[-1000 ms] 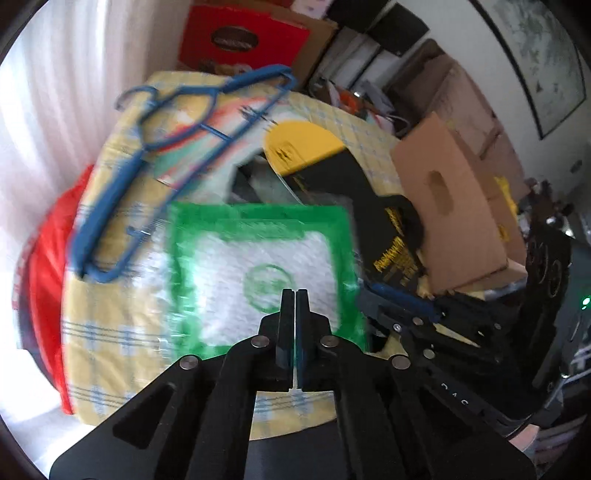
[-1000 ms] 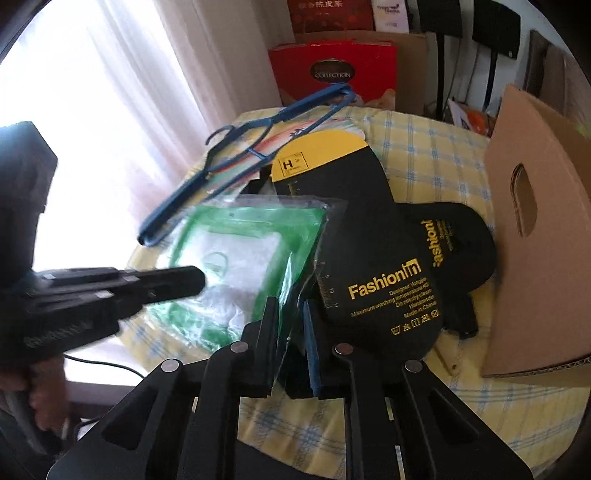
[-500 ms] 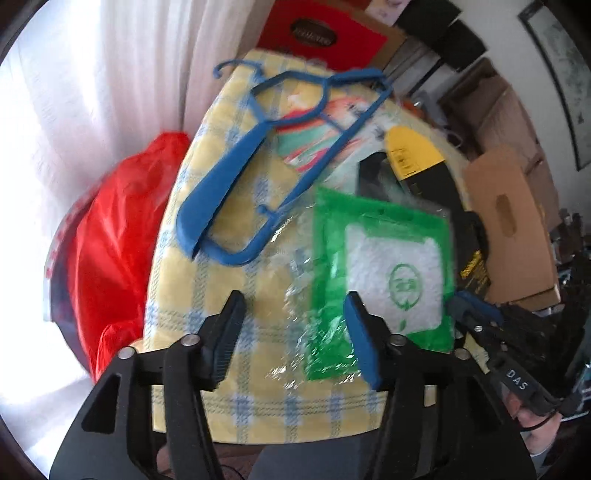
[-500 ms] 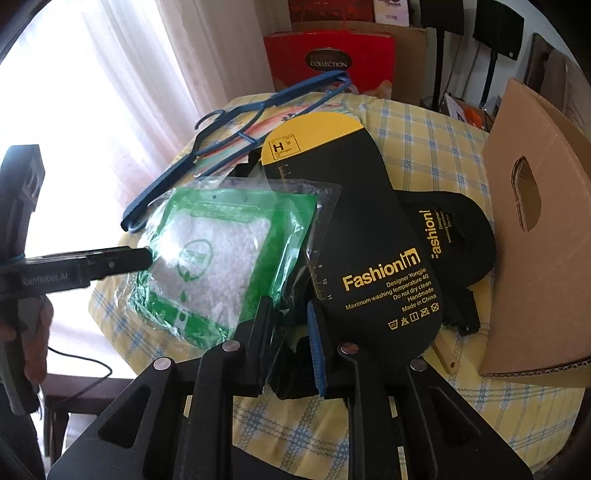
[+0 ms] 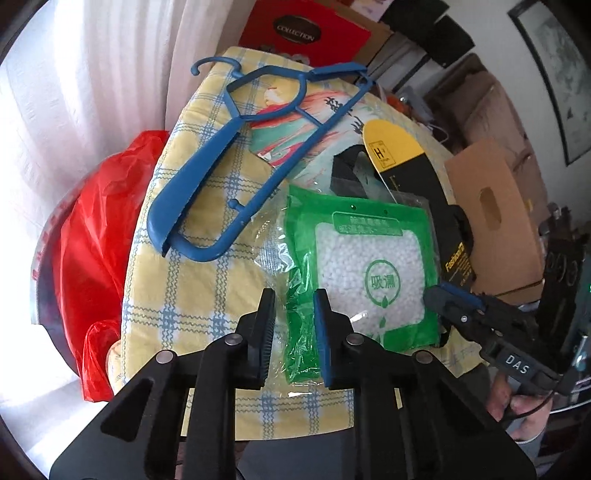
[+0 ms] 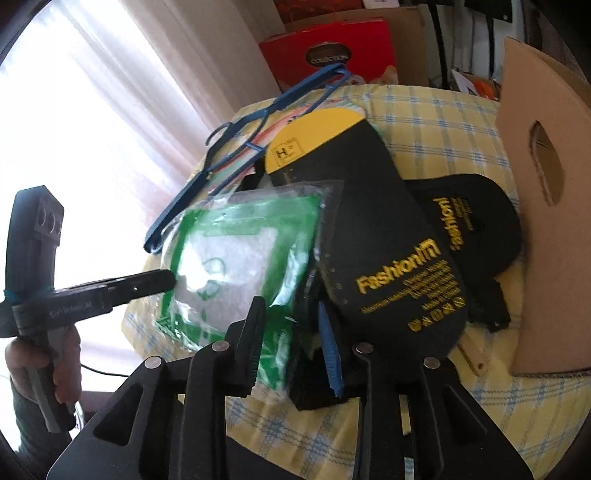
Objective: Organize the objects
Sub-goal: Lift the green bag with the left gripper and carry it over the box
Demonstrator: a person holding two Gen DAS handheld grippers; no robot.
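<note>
A green packet of white beads lies on the yellow checked tablecloth; it also shows in the right wrist view. My left gripper is open, its jaws astride the packet's near left edge. My right gripper is open around the packet's corner, next to black insoles marked "Fashion". In the left wrist view the right gripper's fingertips touch the packet's right edge. A blue hanger lies beyond the packet.
A cardboard box stands at the table's right side. A red box marked "Collection" stands behind the table. A red plastic bag hangs left of the table by white curtains. A printed sheet lies under the hanger.
My left gripper opened, let the packet go, swung left, then narrowed around its near left edge. My right gripper opened wider around the packet's corner, and the packet shifted.
</note>
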